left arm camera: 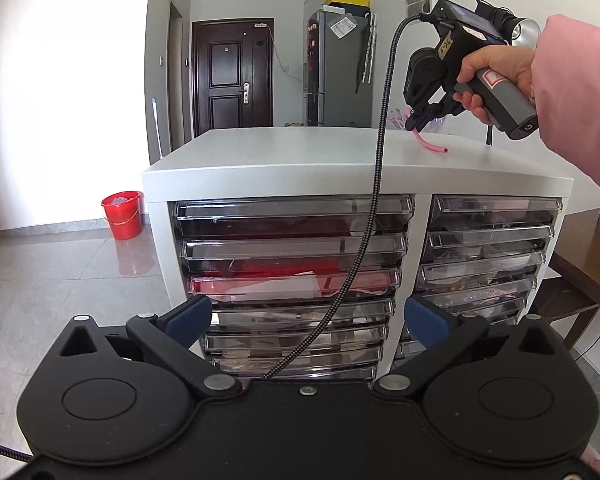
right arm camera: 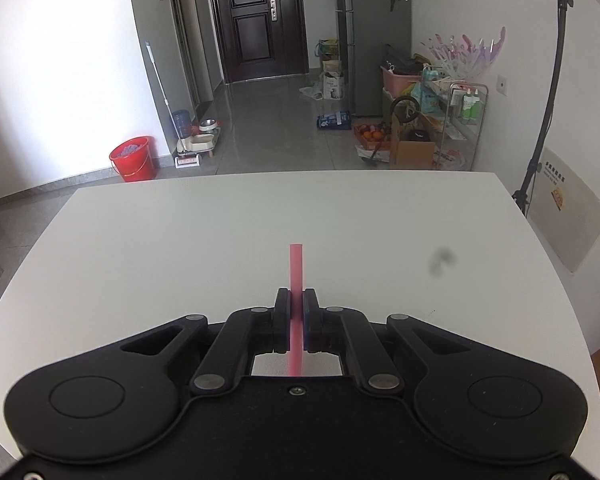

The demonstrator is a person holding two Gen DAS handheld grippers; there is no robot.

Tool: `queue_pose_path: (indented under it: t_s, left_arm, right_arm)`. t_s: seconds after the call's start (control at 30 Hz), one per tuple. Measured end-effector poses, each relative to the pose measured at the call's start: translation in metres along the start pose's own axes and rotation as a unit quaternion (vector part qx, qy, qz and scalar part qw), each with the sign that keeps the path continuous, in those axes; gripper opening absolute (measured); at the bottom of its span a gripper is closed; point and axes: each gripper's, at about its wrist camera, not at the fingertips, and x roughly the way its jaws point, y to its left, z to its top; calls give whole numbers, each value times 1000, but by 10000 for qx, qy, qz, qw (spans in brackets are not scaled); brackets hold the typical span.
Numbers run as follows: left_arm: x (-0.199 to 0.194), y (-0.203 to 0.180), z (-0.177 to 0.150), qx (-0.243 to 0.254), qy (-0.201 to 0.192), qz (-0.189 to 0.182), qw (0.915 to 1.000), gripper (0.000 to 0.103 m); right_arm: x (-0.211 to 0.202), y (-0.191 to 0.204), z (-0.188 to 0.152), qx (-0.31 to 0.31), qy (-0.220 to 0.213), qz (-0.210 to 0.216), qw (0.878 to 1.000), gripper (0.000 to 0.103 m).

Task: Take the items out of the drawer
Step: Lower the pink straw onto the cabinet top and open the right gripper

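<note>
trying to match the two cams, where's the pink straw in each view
Left wrist view: the pink straw is upper right, hanging from the right tongs over the white cabinet top.
Right wrist view: the straw is dead centre, clamped in the right tongs, pointing away.
Shared landmark: the red bucket, on the floor at left.

Braided cable [left arm camera: 364, 248] across drawer fronts [left arm camera: 292, 264]
</note>
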Motion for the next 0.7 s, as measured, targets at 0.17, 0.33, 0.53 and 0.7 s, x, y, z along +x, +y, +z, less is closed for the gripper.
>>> queue_pose_path:
  t_s: [0.17,0.33,0.53,0.7]
  left_arm:
    - [-2,0,0,11,-29,13,10000,103]
    - [-1,1,0,-11,-6,21,10000,103]
    - [-2,0,-1,10,-7,4,10000,103]
    - [-3,0,-1,6,-25,-5,10000,103]
  right_arm:
    - [1,10,-6,-343,-15,-161,9993,61]
    - [-8,11,-5,-384,-122,-45,9992,70]
    - [-12,11,-4,-415,-177,-40,9990,70]
    - [-17,12,-6,-434,-214,-35,9988,70]
